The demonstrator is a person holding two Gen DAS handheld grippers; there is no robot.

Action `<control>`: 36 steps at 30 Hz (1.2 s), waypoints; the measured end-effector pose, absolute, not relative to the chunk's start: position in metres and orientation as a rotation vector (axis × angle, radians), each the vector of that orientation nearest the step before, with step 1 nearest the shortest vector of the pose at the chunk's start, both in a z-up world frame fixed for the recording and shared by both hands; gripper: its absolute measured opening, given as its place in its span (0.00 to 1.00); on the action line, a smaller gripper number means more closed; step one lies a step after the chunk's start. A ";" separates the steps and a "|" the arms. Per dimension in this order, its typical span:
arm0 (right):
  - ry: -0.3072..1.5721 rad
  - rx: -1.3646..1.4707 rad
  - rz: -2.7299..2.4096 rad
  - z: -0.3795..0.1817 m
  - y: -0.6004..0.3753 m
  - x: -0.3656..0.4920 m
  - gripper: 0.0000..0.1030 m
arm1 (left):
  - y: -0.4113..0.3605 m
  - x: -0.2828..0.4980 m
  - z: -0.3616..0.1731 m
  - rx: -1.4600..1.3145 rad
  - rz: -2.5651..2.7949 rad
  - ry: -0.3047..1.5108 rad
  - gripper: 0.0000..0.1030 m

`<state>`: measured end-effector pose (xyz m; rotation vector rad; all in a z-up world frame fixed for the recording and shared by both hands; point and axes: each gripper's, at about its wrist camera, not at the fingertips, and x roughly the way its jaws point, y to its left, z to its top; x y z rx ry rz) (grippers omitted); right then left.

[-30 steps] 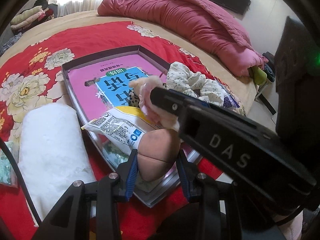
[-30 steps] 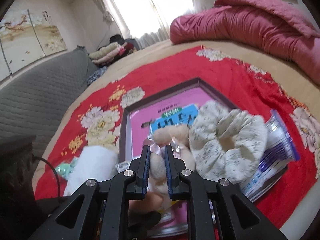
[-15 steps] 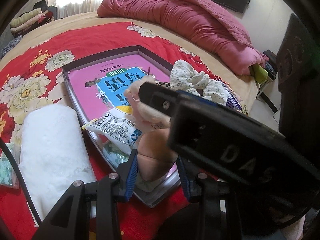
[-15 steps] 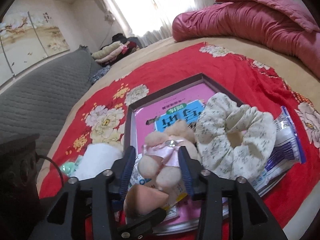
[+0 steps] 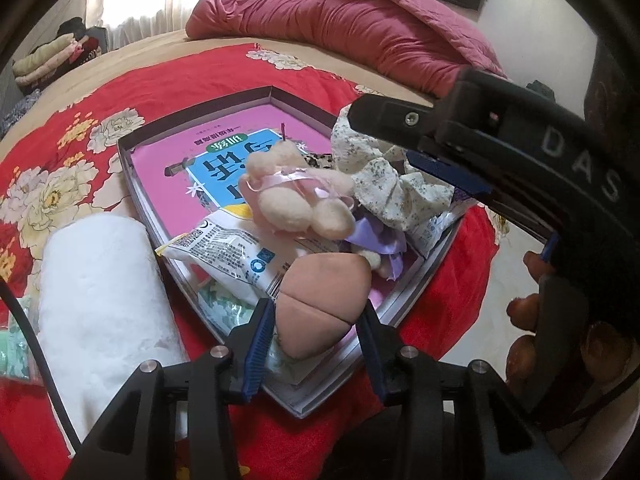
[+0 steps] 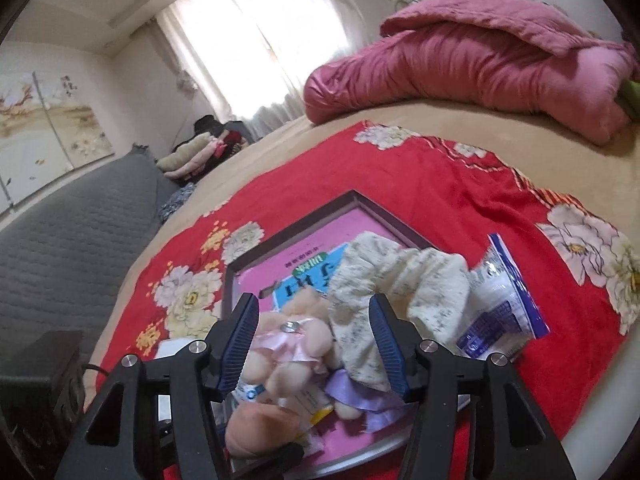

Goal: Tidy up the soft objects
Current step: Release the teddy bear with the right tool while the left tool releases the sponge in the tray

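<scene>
Teddy (image 6: 290, 344) lies free between opening right tool (image 6: 314, 344); left tool (image 5: 316, 336) loosening around peach (image 5: 324, 308).

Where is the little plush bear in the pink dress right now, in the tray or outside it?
In the tray. The plush bear lies on the pink book inside the tray, between the right gripper jaws, which are opening.

Lower part of the pink book cover (image 5: 168, 168) under toys, and blurred packet print (image 6: 496, 320)
</scene>
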<state>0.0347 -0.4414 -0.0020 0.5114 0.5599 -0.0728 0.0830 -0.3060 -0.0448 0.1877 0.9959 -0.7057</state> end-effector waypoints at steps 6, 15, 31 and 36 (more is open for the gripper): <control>0.543 0.513 -0.114 0.000 -0.448 0.033 0.57 | -0.308 0.079 -0.046 0.198 -0.701 0.999 0.41; 0.527 0.510 -0.139 0.000 -0.453 0.029 0.58 | -0.306 0.073 -0.046 0.165 -0.730 1.032 0.42; 0.536 0.499 -0.145 -0.001 -0.451 0.029 0.58 | -0.297 0.072 -0.040 0.098 -0.756 1.066 0.43; 0.531 0.496 -0.157 0.000 -0.451 0.027 0.69 | -0.296 0.072 -0.039 0.088 -0.752 1.068 0.43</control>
